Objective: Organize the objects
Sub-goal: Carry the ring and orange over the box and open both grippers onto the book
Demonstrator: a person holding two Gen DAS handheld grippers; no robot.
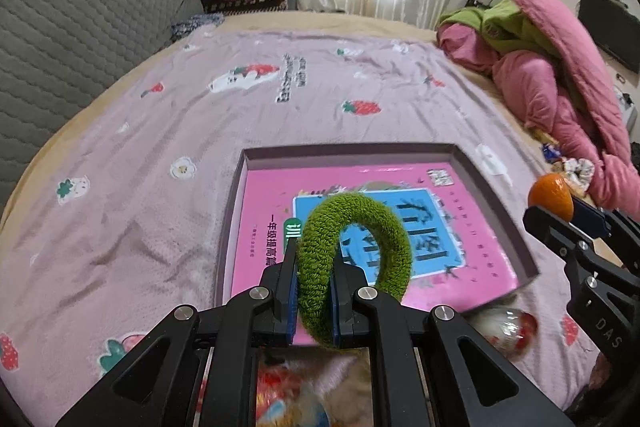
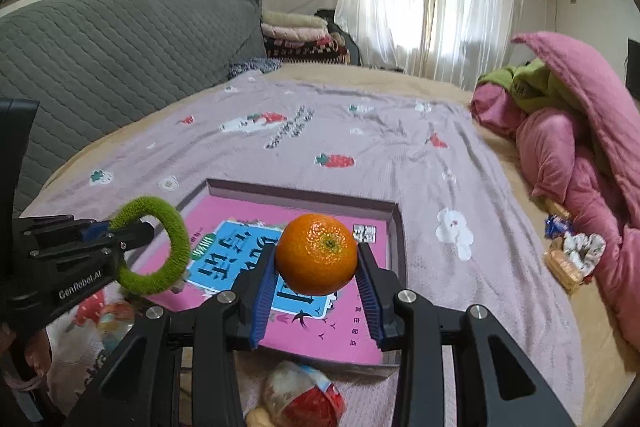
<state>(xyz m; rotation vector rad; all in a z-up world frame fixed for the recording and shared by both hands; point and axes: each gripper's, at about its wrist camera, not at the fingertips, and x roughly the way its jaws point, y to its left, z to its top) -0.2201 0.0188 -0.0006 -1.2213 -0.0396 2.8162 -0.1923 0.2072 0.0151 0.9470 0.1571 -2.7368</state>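
My left gripper (image 1: 314, 267) is shut on a green fuzzy hair ring (image 1: 356, 267), pinching its left side; the ring hangs over a shallow purple-grey box (image 1: 496, 187) that has a pink book (image 1: 272, 211) lying in it. My right gripper (image 2: 318, 263) is shut on an orange (image 2: 317, 254), held above the same box (image 2: 396, 227) and book (image 2: 312, 335). In the left wrist view the orange (image 1: 550, 195) and the right gripper show at the right edge. The right wrist view has the green ring (image 2: 160, 251) and left gripper (image 2: 120, 233) at the left.
The box rests on a pink strawberry-print blanket (image 1: 160, 131) spread over a bed. Wrapped snacks (image 2: 304, 399) lie at the near edge below the box. A heap of pink and green quilts (image 2: 560, 131) fills the right side, with small packets (image 2: 576, 255) beside it. A grey padded headboard (image 2: 120, 47) stands left.
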